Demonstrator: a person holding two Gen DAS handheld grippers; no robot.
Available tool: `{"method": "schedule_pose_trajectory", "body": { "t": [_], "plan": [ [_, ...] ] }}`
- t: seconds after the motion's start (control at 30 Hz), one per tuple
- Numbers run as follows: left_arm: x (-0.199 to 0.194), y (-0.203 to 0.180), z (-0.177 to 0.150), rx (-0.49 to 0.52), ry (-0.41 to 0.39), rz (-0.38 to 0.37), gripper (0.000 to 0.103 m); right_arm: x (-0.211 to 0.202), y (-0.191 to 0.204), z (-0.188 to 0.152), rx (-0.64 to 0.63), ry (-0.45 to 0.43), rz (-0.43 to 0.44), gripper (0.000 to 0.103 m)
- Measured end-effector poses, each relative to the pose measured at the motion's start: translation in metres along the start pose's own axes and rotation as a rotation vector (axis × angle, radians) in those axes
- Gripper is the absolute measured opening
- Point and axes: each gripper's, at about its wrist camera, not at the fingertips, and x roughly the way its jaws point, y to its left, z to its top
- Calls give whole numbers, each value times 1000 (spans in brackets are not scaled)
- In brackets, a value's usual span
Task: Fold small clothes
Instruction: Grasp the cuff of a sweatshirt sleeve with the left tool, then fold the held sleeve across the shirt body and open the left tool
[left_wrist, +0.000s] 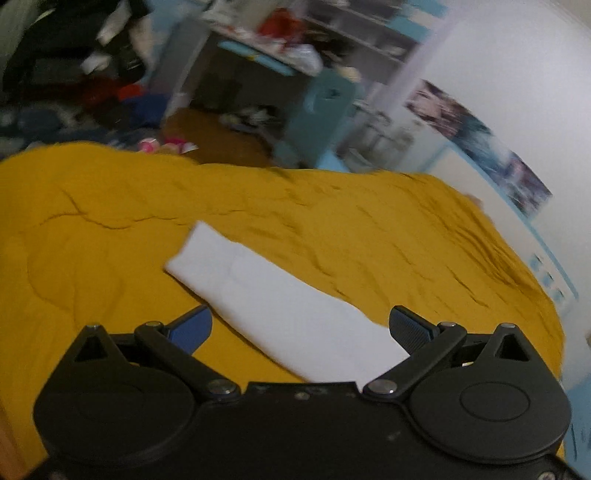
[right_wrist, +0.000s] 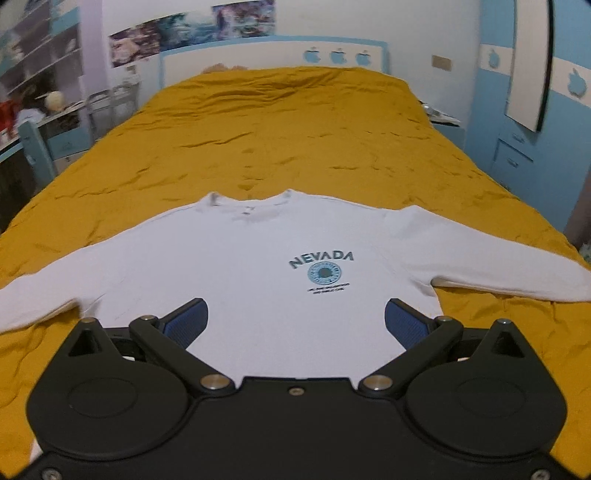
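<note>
While agape, both claws (left_wrist: 300, 325) (right_wrist: 295, 319) overhang the shirt (right_wrist: 258, 266).

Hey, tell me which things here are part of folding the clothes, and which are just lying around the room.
Part of the job:
white long-sleeved NEVADA shirt, spread flat
mustard-yellow bedspread under it
left gripper, open
right gripper, open

Just lying about:
dark clothes pile
wall posters
light-blue chair
</note>
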Motion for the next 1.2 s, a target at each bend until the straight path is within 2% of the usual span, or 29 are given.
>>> {"method": "schedule_pose_trajectory", "body": {
  "t": [0.17, 0.23, 0.4, 0.43, 0.47, 0.5, 0.53, 0.57, 0.63, 0.7, 0.83, 0.93, 1.03, 1.2],
  "plan": [
    [50, 27, 16, -145, 49, 14, 103, 29, -5, -5, 18, 55, -58, 103],
    [62, 32, 19, -201, 67, 53, 103, 37, -5, -6, 14, 80, -65, 103],
    [79, 28, 25, -167, 27, 72, 103, 52, 6, -9, -15, 114, -55, 103],
    [82, 30, 26, -157, 21, 84, 98, 55, 7, -9, -20, 116, -53, 103],
    [87, 33, 28, -149, 14, 106, 76, 57, 9, -9, -23, 119, -51, 103],
    [90, 34, 30, -147, 6, 130, 61, 58, 10, -10, -24, 122, -47, 103],
    [93, 38, 30, -155, 5, 150, 28, 58, 10, -10, -23, 126, -45, 103],
    [93, 43, 29, -177, 9, 153, 13, 60, 10, -10, -22, 127, -45, 103],
    [93, 53, 25, -227, 7, 109, 10, 60, 6, -11, -19, 130, -52, 103],
    [86, 49, 25, -230, -13, 77, 8, 61, 1, -10, -15, 134, -59, 103],
    [67, 13, 30, -189, -40, -44, 7, 56, -18, -12, 6, 138, -73, 103],
    [52, -37, 26, -158, -33, -178, 7, 50, -38, -15, 32, 135, -75, 103],
    [43, -108, 9, -106, 21, -341, 7, 42, -62, -19, 64, 129, -77, 103],
    [43, -245, -61, -49, 218, -638, 7, 28, -107, -28, 124, 129, -94, 103]
  ]
}}
